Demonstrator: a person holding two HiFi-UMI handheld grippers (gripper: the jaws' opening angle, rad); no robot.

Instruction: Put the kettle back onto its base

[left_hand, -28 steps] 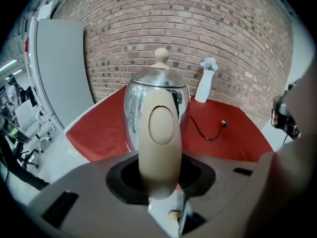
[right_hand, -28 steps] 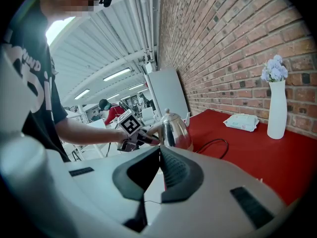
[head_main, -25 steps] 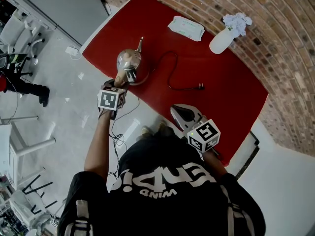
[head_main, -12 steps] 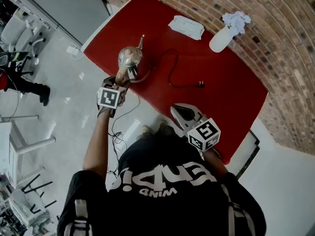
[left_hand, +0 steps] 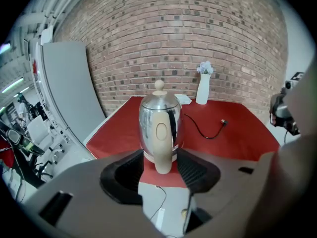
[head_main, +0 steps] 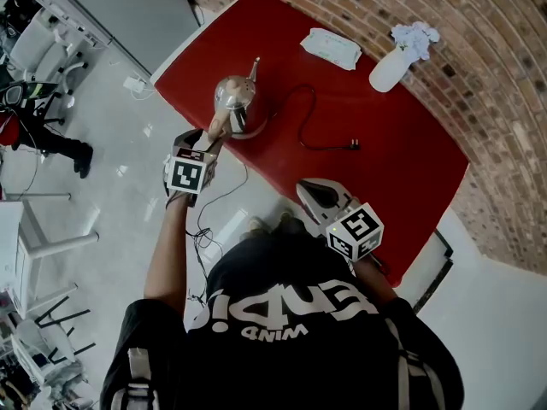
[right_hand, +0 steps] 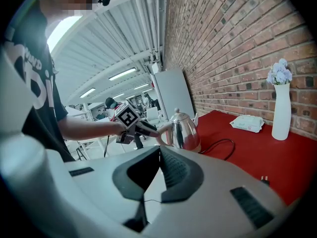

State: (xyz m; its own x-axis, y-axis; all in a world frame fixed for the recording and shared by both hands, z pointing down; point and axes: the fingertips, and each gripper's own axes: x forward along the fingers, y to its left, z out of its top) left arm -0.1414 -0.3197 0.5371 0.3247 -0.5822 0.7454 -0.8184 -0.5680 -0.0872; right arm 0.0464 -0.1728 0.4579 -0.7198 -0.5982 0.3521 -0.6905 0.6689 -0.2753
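Left tool (left_hand: 161,165) angled down, jaws just opening (kettle handle (left_hand: 162,138) between)

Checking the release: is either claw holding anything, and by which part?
Nothing held. Left claw has just been opening; kettle handle stands free between its jaws. Right claw empty.

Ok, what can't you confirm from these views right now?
- Whether the kettle sits squarely on its base: head view, its body covers the joint; right gripper view, the right gripper overlaps its bottom edge.
- Cord, kettle end: behind the kettle, head view.
- Print on the wipes pack: too small.
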